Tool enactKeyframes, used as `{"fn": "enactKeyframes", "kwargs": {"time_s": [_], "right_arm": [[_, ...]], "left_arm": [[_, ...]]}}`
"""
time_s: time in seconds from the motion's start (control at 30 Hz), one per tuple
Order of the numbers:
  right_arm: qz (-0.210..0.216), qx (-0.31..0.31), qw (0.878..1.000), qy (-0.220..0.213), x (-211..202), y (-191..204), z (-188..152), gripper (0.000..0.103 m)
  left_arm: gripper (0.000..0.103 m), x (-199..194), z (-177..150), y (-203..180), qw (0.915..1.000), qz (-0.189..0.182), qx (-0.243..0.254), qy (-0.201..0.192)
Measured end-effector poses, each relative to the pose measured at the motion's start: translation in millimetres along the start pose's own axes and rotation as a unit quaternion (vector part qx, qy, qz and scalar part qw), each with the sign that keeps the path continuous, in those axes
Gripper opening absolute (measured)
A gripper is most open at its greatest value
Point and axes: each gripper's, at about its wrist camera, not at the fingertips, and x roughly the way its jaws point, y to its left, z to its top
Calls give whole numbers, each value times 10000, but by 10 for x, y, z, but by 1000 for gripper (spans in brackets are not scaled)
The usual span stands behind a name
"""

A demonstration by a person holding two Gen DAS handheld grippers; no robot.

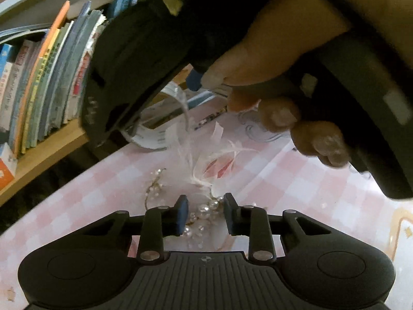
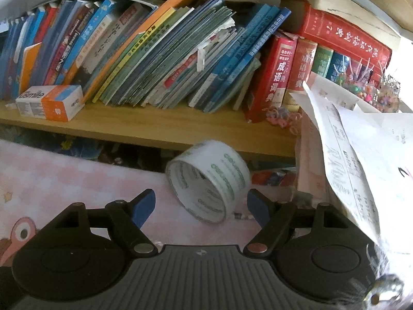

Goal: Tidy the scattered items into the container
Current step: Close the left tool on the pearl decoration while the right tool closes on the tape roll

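Here, left gripper (image 1: 205,213) clenched on a pearl hairpiece (image 1: 204,213) with white feathers, on the pink checked tablecloth (image 1: 296,180), right gripper (image 2: 201,205) spread wide, released, either side of a tape roll (image 2: 209,180) on its edge below the bookshelf (image 2: 144,126), container not visible.

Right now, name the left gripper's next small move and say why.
Probably lift gently. The left gripper has closed on the pearl accessory, whose white feather trim trails over the pink checked tablecloth. No container is in view, so raise it clear first.

Tape roll (image 1: 144,134) half hidden
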Motion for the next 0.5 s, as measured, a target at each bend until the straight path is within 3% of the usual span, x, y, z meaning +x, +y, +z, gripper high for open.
{"fn": "enactKeyframes", "kwargs": {"time_s": [0.1, 0.37, 0.47, 0.5], "right_arm": [[-115, -44, 9999, -16, 75, 49, 16, 77], [-894, -530, 9946, 77, 296, 150, 2, 76], [-1008, -480, 9937, 134, 375, 113, 17, 57], [-1023, -463, 9935, 161, 392, 104, 24, 45]], "left_arm": [[28, -60, -59, 113, 9999, 93, -4, 61], [27, -311, -309, 493, 9975, 475, -449, 266], [27, -405, -379, 652, 9954, 610, -649, 338], [26, -424, -381, 695, 9948, 645, -698, 364]]}}
